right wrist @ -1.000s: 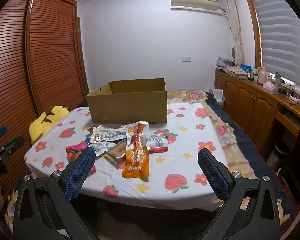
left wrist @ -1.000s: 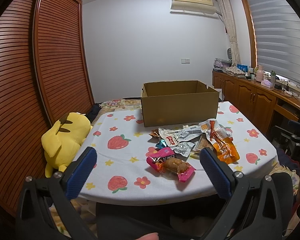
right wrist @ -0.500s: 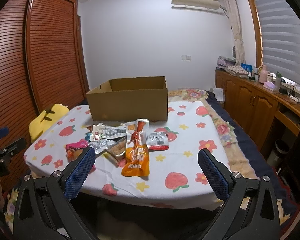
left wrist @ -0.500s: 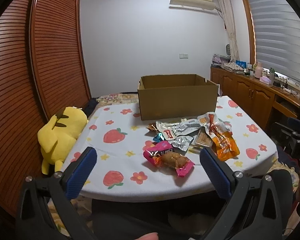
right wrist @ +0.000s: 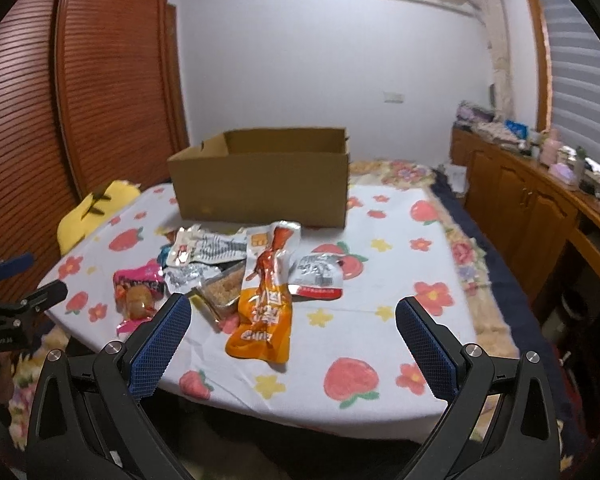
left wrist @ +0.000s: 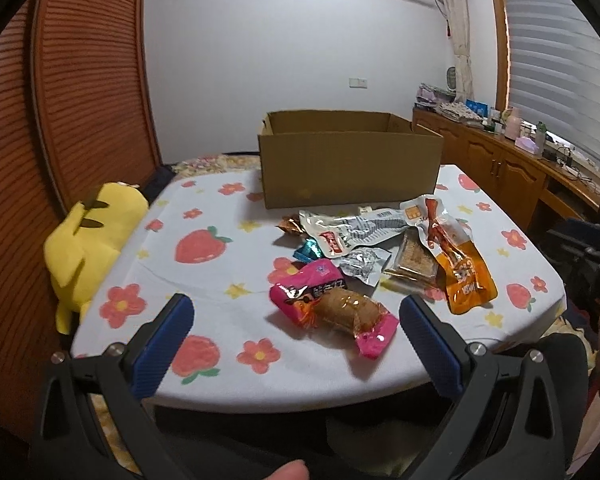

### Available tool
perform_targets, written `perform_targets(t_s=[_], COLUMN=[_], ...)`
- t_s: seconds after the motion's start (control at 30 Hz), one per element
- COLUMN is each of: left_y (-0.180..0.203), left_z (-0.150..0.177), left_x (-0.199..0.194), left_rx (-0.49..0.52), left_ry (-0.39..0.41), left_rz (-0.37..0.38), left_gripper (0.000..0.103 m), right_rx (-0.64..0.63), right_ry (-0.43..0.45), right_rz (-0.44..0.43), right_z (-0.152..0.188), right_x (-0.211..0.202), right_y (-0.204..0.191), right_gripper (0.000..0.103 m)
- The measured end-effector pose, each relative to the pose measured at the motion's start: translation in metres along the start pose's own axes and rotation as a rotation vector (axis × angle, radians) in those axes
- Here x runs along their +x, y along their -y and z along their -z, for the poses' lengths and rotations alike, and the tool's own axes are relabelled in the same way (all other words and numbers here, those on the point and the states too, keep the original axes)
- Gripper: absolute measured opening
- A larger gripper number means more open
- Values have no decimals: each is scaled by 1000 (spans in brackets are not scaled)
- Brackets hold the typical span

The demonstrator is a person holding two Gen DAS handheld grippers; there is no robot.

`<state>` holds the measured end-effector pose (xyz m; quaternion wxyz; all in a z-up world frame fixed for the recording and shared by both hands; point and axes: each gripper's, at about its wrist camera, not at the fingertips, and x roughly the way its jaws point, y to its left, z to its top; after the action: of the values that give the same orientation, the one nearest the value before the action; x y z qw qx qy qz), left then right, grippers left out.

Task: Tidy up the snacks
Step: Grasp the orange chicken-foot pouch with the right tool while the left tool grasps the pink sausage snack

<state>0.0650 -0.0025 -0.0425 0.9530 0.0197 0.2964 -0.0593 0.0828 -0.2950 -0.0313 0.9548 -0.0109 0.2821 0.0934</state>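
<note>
Several snack packs lie in a heap on the strawberry-print tablecloth (left wrist: 204, 280), in front of an open cardboard box (left wrist: 350, 162) (right wrist: 260, 188). Nearest my left gripper (left wrist: 294, 334) is a pink pack (left wrist: 332, 306) (right wrist: 136, 286). An orange pouch (left wrist: 458, 272) (right wrist: 266, 304) lies just ahead of my right gripper (right wrist: 292, 340). A long silver pack (left wrist: 356, 232) (right wrist: 208, 250), a small foil pack (left wrist: 364, 264), a clear pack of brown cake (left wrist: 414, 264) (right wrist: 222, 290) and a white-and-red pack (right wrist: 318, 274) lie among them. Both grippers are open, empty, and short of the table's near edge.
A yellow plush toy (left wrist: 88, 236) (right wrist: 96, 208) leans at the table's left edge, beside slatted wooden doors (left wrist: 80, 92). A wooden cabinet (right wrist: 540, 208) with clutter runs along the right wall. The other gripper (left wrist: 592, 264) shows at the right of the left wrist view.
Both grippers have moved forward and tilted down toward the table, so the snacks and box appear closer. Nothing on the table has moved. Both stayed open.
</note>
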Motion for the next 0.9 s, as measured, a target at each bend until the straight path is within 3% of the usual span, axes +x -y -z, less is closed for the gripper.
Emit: perform_targets(t_s=[0.07,0.23,0.4,0.57,0.77,0.9], left_y=[0,-1,3,4,-4,-9], left_z=[-2,-8,-11,-11,-11,-13], left_x=[12,36,54,57,67,79], left_rx=[-9,-43,-51,-68,-97,-114], left_ry=[-25,-75,-124,-121,-151,-168], left_rz=[25,51,49,89,97,96], left_gripper=[103,103,103,103,103,103], right_rx=[-15,-34,-46,-73,-55,-30], right_ry=[-26,-115,-204,-257,-287,-286], right_rz=[-25,-100,-169,-172,-182,-192], right_z=[-1,-3,-4,0,0,-3], right_x=[15,56,94,120,141,146], right_y=[1,2,0,-7,-9,-7], right_gripper=[102,86,77,72,57,57])
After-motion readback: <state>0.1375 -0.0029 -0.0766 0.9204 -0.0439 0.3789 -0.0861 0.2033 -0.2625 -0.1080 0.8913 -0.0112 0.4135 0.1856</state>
